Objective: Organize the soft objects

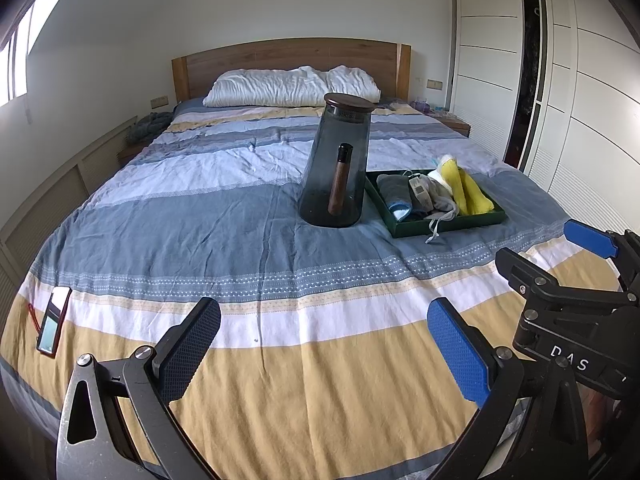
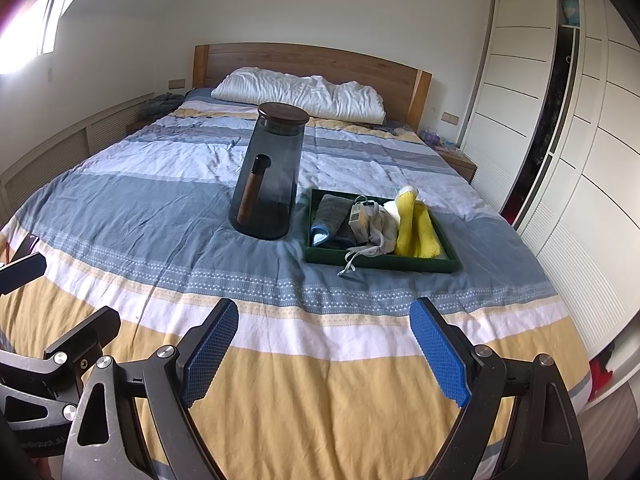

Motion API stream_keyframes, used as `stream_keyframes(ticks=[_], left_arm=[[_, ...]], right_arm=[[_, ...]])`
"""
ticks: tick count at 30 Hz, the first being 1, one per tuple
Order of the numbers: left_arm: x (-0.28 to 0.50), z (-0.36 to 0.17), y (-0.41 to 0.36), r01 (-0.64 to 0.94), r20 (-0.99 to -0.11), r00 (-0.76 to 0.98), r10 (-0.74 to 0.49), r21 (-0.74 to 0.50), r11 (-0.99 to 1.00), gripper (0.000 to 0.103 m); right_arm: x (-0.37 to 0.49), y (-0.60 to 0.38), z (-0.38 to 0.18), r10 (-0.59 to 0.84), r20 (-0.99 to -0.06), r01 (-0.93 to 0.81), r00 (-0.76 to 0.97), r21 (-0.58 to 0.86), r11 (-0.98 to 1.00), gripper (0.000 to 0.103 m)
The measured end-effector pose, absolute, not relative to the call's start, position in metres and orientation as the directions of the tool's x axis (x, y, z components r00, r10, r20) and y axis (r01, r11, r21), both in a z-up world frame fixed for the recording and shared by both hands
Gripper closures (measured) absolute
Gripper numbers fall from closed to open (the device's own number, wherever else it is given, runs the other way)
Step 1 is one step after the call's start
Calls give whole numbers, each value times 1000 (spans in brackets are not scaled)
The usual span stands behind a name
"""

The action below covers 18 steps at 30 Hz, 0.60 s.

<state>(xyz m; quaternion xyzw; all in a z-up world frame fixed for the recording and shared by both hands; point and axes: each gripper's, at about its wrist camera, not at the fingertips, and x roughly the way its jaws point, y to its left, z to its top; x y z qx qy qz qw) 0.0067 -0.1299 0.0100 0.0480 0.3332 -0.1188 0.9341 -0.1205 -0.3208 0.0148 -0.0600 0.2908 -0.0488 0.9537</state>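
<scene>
A dark green tray (image 1: 448, 227) (image 2: 384, 264) lies on the striped bed, right of centre. It holds a grey towel (image 1: 394, 192) (image 2: 334, 216), a pale grey drawstring pouch (image 1: 438, 202) (image 2: 374, 236), a white tag or card (image 2: 360, 216) and yellow-and-white socks (image 1: 466, 184) (image 2: 416, 228). My left gripper (image 1: 324, 344) is open and empty, low over the near end of the bed. My right gripper (image 2: 324, 352) is open and empty beside it, and its blue-padded fingers (image 1: 592, 240) show at the right of the left wrist view.
A tall smoky glass carafe (image 1: 340, 160) (image 2: 272, 172) with a wooden lid and handle stands just left of the tray. A phone (image 1: 54, 322) lies at the bed's near left. White pillows (image 1: 292, 86), the headboard, nightstands and a wardrobe (image 2: 560, 140) on the right surround the bed.
</scene>
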Motion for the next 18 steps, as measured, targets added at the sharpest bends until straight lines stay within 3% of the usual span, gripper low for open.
stream_keyframes(ticks=[18], left_arm=[[7, 11, -129, 255, -638, 746, -194, 5, 967, 1]], right_arm=[[-121, -320, 16, -128, -548, 58, 826, -144, 988, 14]])
